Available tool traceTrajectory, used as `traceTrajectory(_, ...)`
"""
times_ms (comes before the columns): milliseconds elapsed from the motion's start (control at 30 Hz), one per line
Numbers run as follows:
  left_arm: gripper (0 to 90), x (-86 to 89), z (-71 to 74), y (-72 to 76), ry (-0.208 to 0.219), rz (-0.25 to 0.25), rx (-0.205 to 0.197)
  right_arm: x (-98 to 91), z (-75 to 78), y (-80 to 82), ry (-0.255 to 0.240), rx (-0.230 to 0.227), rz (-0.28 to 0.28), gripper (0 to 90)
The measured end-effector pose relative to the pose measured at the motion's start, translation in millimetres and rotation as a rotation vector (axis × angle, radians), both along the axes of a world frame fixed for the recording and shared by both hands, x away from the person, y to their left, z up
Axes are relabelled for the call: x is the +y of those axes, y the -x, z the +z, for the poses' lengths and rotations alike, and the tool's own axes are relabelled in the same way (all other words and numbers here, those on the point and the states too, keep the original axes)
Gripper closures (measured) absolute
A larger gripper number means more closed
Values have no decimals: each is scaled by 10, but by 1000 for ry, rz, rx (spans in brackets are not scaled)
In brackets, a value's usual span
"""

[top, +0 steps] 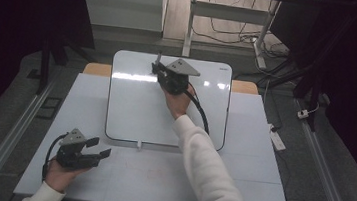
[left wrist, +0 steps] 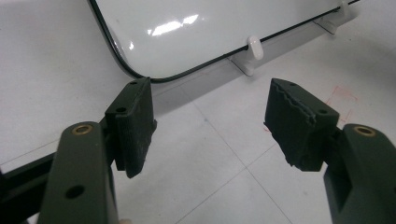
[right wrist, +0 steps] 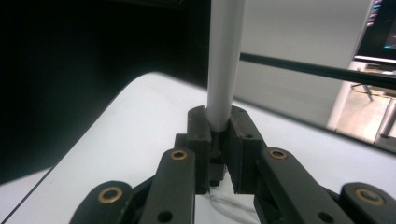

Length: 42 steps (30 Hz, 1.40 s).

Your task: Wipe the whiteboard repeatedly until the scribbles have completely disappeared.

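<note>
A white whiteboard [top: 130, 105] with a thin black rim lies propped on the white table [top: 258, 184]. Over its far edge, my right gripper [top: 157, 69] is shut on a slim pale marker [top: 159, 58]. In the right gripper view the marker [right wrist: 224, 60] sticks up from between the closed jaws of that gripper [right wrist: 218, 123], above the board [right wrist: 140, 130]. At the table's front left, my left gripper [top: 99, 147] stands open with nothing between its jaws. In the left gripper view the gripper [left wrist: 210, 126] points at the near corner of the board [left wrist: 196, 32].
Small white clips [left wrist: 254, 46] hold up the board's near edge. Faint red marks [left wrist: 343, 98] show on the table. A tan tabletop [top: 244, 86] peeks out behind the board. Desk legs and cables [top: 239, 34] lie beyond, and floor rails [top: 328, 186] run along both sides.
</note>
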<state>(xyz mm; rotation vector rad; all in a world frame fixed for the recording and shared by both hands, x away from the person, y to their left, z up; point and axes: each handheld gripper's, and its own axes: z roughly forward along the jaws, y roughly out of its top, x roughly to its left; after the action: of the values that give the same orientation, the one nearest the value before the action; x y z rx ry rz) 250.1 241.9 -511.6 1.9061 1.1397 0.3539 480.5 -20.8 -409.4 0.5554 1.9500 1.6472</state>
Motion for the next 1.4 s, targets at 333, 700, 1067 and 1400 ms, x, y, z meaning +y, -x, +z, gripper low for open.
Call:
traceTrajectory(333, 335, 2, -1, 4, 1, 6, -3, -181, 90, -102, -53, -12, -89, 800)
traceTrajectory(700, 335, 3, 4, 10, 0, 6, -4, -161, 47, -64, -29, -12, -62, 801)
traceTrajectory(1067, 335, 4, 5, 11, 2, 6, -5, -143, -16, 40, 8, -14, -41, 801)
traceTrajectory(1400, 335, -12, 4, 1, -5, 5, -6, -240, -47, 62, -27, -10, -59, 801)
